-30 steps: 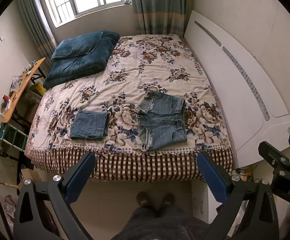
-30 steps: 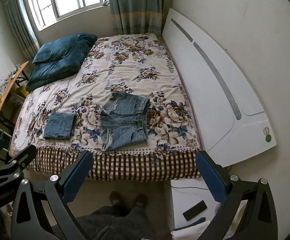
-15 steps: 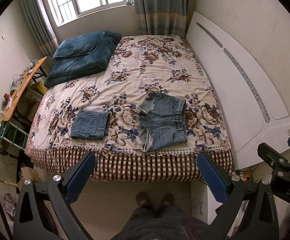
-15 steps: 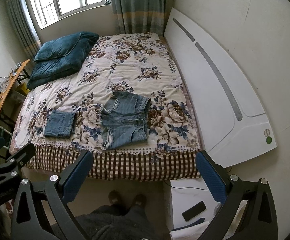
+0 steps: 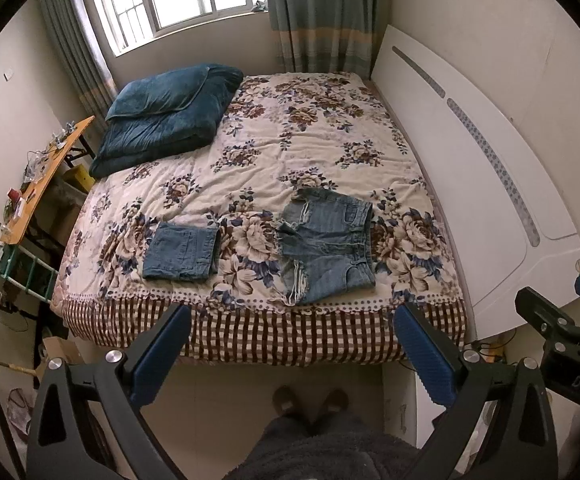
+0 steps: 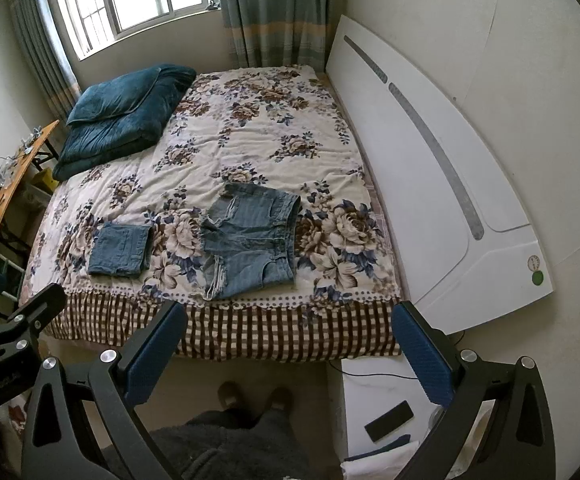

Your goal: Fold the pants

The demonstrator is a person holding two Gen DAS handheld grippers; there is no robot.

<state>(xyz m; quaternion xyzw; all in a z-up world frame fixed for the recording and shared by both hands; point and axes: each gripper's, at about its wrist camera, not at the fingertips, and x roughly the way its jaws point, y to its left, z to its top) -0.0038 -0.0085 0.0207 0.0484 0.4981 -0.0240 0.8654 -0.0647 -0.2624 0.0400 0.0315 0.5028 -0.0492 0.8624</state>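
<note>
A pair of light blue denim shorts lies spread flat near the front edge of the floral bed; it also shows in the right wrist view. A darker folded denim piece lies to its left, also seen in the right wrist view. My left gripper is open and empty, held back from the bed above the floor. My right gripper is open and empty too, at about the same distance. Each gripper shows at the edge of the other's view.
A folded teal duvet lies at the bed's far left. A white headboard runs along the right. A cluttered wooden desk stands at the left. A white nightstand with a phone stands at the right. The person's feet are below.
Both views have shifted slightly; the bed sits a little lower and nearer in frame. The shorts and folded piece have not moved. Both grippers stay open.
</note>
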